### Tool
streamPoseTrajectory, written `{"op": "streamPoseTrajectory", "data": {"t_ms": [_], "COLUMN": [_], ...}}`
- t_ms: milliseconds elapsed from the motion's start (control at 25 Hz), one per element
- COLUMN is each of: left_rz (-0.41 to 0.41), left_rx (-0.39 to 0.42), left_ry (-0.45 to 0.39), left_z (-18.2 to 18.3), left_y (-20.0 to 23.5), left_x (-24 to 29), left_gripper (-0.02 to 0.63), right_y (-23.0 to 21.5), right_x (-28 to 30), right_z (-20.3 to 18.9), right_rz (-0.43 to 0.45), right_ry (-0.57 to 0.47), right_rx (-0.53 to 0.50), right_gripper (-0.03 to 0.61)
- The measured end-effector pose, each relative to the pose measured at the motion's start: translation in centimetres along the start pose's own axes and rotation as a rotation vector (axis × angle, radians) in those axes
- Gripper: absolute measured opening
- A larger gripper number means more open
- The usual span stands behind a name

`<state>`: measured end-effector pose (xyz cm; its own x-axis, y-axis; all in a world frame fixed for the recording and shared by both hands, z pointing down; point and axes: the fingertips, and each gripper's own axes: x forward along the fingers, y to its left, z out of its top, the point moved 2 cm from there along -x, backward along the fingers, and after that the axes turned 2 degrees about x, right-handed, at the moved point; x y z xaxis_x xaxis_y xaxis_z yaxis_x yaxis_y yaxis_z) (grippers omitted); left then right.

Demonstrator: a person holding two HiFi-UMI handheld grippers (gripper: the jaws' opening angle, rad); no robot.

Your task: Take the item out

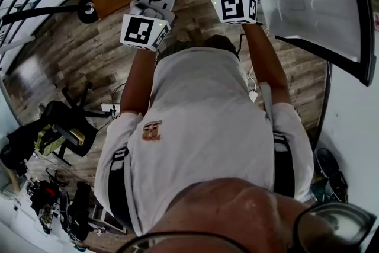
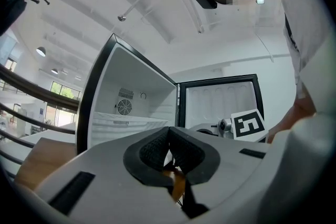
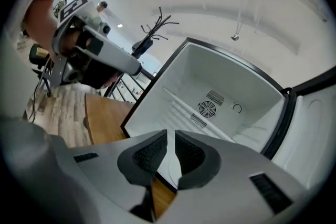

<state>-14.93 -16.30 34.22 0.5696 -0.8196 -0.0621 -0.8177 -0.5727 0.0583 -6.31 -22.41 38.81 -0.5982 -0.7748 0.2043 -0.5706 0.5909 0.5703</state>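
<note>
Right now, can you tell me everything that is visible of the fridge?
The fridge is a box with a black frame and white, plastic-looking inner walls. Its door stands wide open, white and ribbed inside. On the back wall sit a round fan grille and a slotted vent. One pale shelf crosses the inside. No item shows in the visible part; the lower part is hidden. A wooden surface lies beside it.

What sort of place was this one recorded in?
Probably an open-plan office or lab, not a home kitchen. An open fridge stands beside a wood table. Behind them are railings and a high white ceiling with exposed pipes.
</note>
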Motion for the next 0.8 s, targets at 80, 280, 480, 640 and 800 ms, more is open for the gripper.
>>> {"op": "streamPoseTrajectory", "data": {"t_ms": [80,280,480,640,800], "left_rz": [-0.001,-0.011,-0.022,-0.015,-0.008], "left_rx": [-0.009,-0.023,-0.015,-0.008,-0.003], "left_ry": [-0.002,-0.004,-0.001,0.019,0.035], "left_z": [-0.1,-0.4,-1.7,-2.9,-3.5], "left_y": [0.6,1.0,1.2,1.4,1.6], "left_x": [-0.1,0.6,2.4,4.3,5.3], "left_gripper": [0.018,0.018,0.018,0.018,0.018], "right_y": [0.4,1.2,1.5,1.7,2.0], "right_x": [0.8,2.6,4.6,6.5,8.2], "right_z": [-0.5,-3.0,-5.1,-6.7,-8.3], "right_rz": [0.01,0.055,0.091,0.123,0.168], "right_ry": [0.05,0.174,0.257,0.305,0.355], "right_rx": [-0.086,-0.318,-0.481,-0.59,-0.665], "right_gripper": [0.037,0.037,0.037,0.037,0.037]}}
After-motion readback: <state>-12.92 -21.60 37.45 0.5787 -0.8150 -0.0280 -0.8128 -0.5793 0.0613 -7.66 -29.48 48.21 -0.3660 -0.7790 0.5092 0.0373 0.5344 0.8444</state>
